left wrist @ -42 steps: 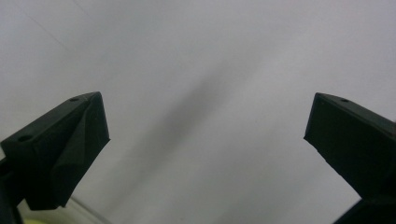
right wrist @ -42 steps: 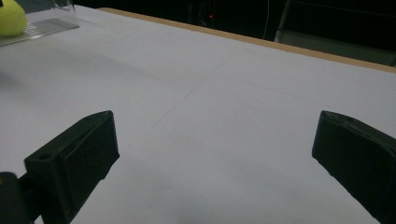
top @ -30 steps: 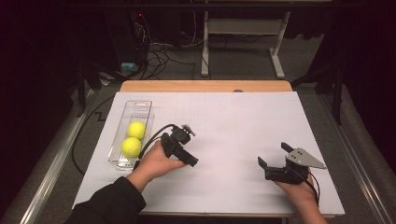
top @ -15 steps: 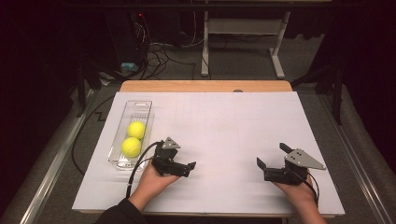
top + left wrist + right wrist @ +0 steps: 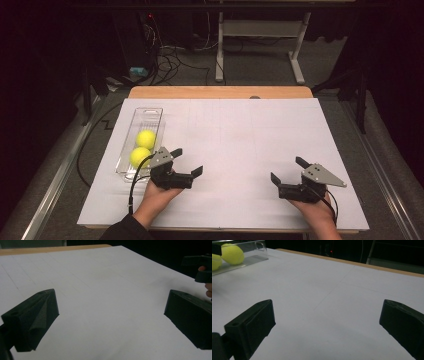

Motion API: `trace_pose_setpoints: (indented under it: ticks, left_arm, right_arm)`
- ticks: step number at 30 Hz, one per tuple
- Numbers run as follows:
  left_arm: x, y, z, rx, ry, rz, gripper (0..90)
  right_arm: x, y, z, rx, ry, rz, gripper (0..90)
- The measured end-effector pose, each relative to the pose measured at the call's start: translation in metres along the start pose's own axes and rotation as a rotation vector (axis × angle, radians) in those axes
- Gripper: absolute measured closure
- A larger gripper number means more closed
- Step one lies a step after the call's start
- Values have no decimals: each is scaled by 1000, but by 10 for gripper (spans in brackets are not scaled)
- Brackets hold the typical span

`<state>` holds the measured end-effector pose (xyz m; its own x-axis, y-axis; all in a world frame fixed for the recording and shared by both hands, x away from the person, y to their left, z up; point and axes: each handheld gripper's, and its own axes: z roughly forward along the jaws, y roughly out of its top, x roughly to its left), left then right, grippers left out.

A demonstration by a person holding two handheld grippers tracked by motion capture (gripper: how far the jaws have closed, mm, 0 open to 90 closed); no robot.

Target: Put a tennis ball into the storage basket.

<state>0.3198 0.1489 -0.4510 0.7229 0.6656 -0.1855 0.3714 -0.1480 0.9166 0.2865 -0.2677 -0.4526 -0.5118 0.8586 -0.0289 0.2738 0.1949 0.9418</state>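
Two yellow tennis balls point(image 5: 145, 138) point(image 5: 139, 156) lie in a clear plastic tray point(image 5: 150, 111) at the left of the white table. My left gripper point(image 5: 187, 161) rests just right of the tray's near end, open and empty, jaws pointing right. In the left gripper view, the left gripper point(image 5: 112, 322) has bare white surface between its wide jaws. My right gripper point(image 5: 288, 169) sits at the near right, open and empty, pointing left. In the right gripper view, the right gripper point(image 5: 327, 325) faces the balls point(image 5: 233, 253) and tray point(image 5: 249, 261) far off.
White paper covers the table point(image 5: 240, 135), with a wooden strip point(image 5: 220, 92) at its far edge. Beyond stand a desk frame point(image 5: 260, 45) and cables on the floor. The other hand's gripper point(image 5: 200, 267) shows at the upper right of the left gripper view.
My left gripper has drawn back toward the near edge and settled lower, its jaws turned to the right. The right gripper has stayed put.
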Motion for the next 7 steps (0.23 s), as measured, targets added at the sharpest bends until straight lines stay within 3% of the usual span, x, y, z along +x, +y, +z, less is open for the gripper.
trace_pose_setpoints:
  ticks: [7]
  left_arm:
    - [-1, 0, -5, -36, 15, 9, 4]
  right_arm:
    - [-5, 1, -16, -39, -15, 22, 0]
